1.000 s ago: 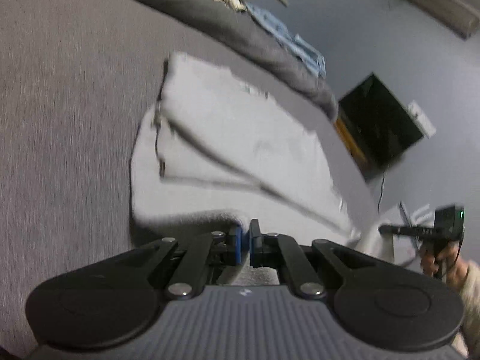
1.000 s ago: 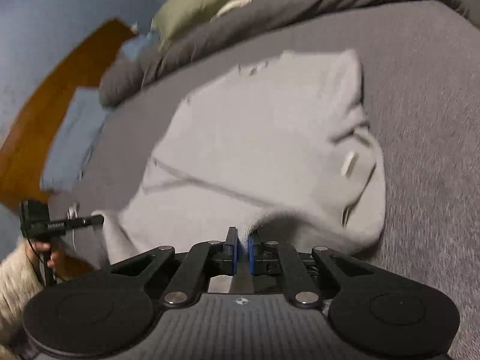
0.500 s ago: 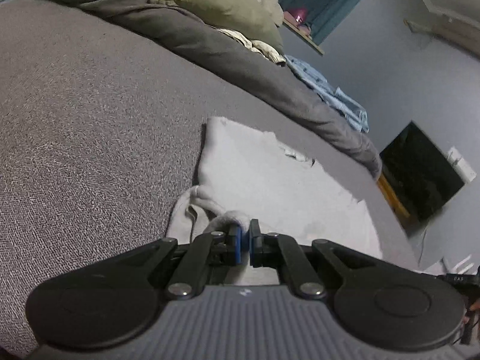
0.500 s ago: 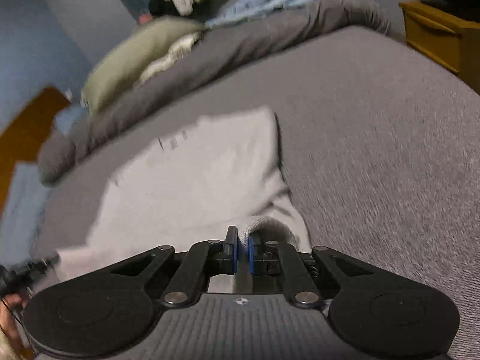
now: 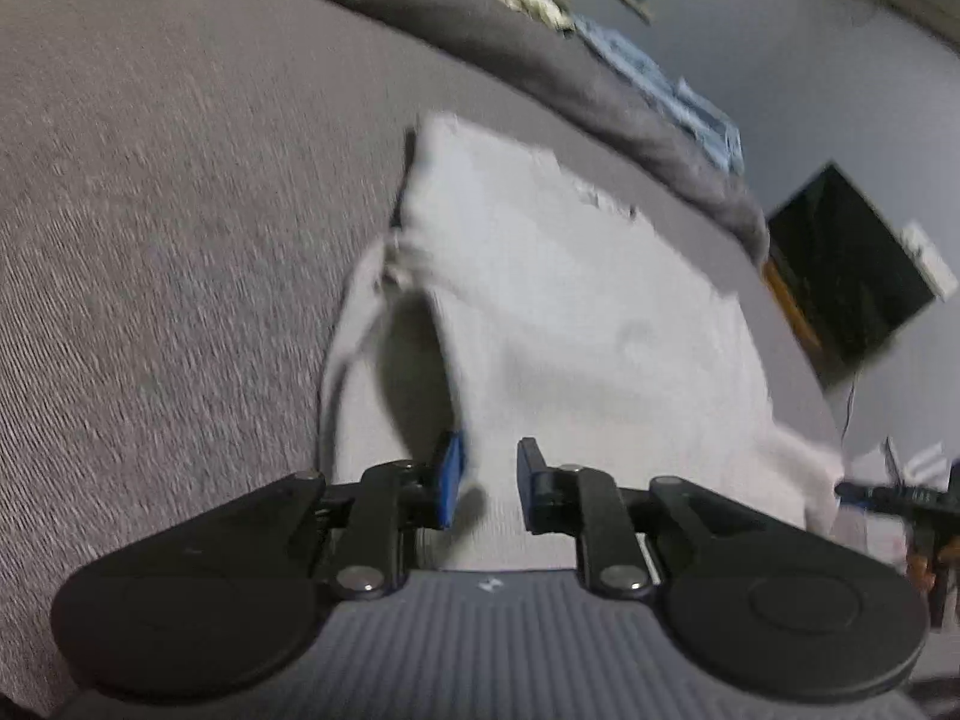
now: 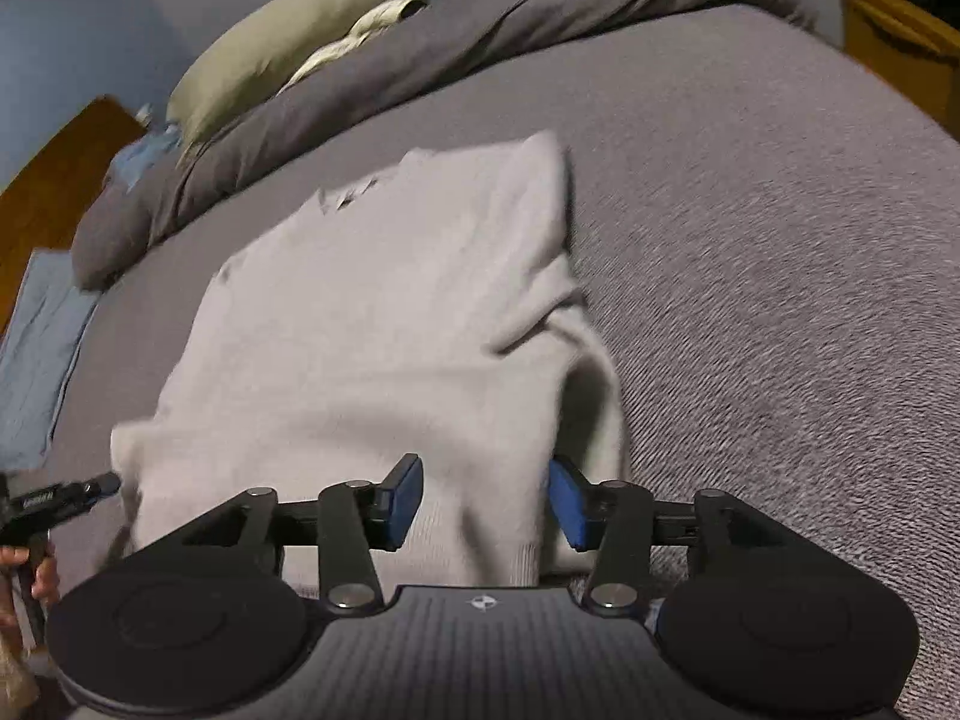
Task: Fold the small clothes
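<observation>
A light grey garment [image 5: 558,312] lies folded on the grey bed cover [image 5: 150,240]. In the left wrist view my left gripper [image 5: 489,471] is open at the garment's near left corner, with the cloth edge hanging against the left blue pad. In the right wrist view the same garment [image 6: 384,324] lies spread out, and my right gripper [image 6: 483,501] is open at its near right corner, with cloth lying between the jaws. The other gripper's tip shows at the far edge of each view.
A rolled dark grey duvet [image 6: 480,42], an olive pillow [image 6: 282,36] and blue clothes [image 5: 660,90] lie at the bed's far side. A black screen [image 5: 840,270] hangs on the wall. A wooden cabinet [image 6: 900,36] stands beyond the bed's right corner.
Both grippers were shut on the garment's corners and carried them across. Both have now opened, and the cloth has dropped onto the bed.
</observation>
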